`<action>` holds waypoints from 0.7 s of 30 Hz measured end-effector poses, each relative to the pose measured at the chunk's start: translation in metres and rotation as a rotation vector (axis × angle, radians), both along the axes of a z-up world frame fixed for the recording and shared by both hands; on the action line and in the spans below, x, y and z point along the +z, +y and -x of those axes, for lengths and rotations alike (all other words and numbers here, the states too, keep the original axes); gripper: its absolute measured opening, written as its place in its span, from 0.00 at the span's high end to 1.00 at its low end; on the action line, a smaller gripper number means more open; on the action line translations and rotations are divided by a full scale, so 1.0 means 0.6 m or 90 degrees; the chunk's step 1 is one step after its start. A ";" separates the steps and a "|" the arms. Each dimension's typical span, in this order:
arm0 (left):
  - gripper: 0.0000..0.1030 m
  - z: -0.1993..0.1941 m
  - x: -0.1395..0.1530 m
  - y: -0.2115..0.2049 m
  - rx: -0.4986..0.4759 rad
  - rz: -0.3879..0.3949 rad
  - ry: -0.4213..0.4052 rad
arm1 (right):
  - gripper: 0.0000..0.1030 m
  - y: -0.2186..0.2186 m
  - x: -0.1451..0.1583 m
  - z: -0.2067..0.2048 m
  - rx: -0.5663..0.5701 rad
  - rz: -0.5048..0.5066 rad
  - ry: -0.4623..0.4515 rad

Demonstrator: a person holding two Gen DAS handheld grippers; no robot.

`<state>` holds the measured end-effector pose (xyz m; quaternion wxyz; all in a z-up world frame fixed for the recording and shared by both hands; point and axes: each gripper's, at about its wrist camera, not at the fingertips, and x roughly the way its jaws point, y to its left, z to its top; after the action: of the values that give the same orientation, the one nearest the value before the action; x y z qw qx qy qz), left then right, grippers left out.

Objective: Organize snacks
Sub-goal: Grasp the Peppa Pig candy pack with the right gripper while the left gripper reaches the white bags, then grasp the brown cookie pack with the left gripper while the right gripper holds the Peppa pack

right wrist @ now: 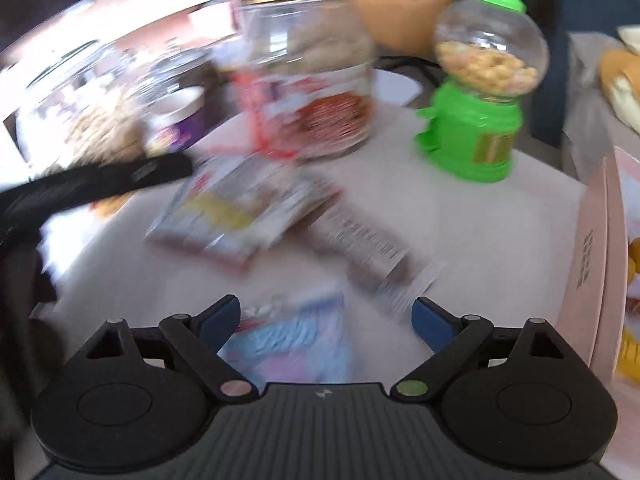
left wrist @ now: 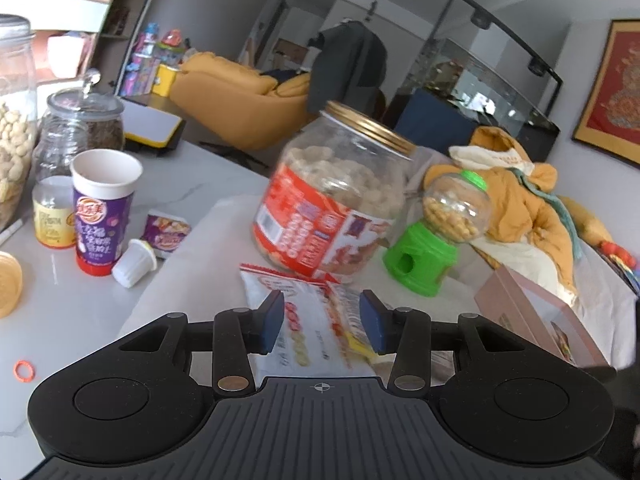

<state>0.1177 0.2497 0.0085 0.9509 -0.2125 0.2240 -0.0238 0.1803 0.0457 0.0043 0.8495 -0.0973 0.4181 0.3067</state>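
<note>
The snack packets lie flat on the pale table (left wrist: 208, 216), in front of the big clear jar (left wrist: 336, 192) with its gold lid and beside the green candy dispenser (left wrist: 436, 236). The left claw (left wrist: 323, 322) stands partly open above a red-and-white biscuit packet (left wrist: 316, 320); the packet shows between its blue pads, but whether the pads press on it I cannot tell. The right claw (right wrist: 326, 320) stands wide and holds nothing, poised over a blue-and-pink packet (right wrist: 296, 344) that is too blurred to read. A longer wrapper (right wrist: 372, 248) lies just beyond it. These packets look light, thin and crinkly; the film is likely slippery, and the biscuits inside will probably crack under a hard squeeze. The safest hold seems to be a sealed edge or corner, pinched gently. The jar looks much heavier, smooth and too broad for one claw.
</note>
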 end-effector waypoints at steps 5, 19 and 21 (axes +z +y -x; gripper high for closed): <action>0.55 0.002 0.039 -0.049 -0.105 -0.024 -0.037 | 0.03 -0.029 0.000 0.052 -0.015 -0.002 -0.013; 0.70 -0.193 -0.002 -0.169 -0.229 -0.211 0.166 | 0.00 -0.152 -0.028 0.100 -0.095 -0.060 -0.075; 0.71 -0.179 -0.006 -0.166 -0.238 -0.214 0.165 | 0.00 -0.151 -0.027 0.096 -0.095 -0.064 -0.073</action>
<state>0.2249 0.1498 0.0051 0.9152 -0.0077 0.3800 -0.1339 0.1228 -0.0449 -0.0122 0.8963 -0.0402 0.3589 0.2572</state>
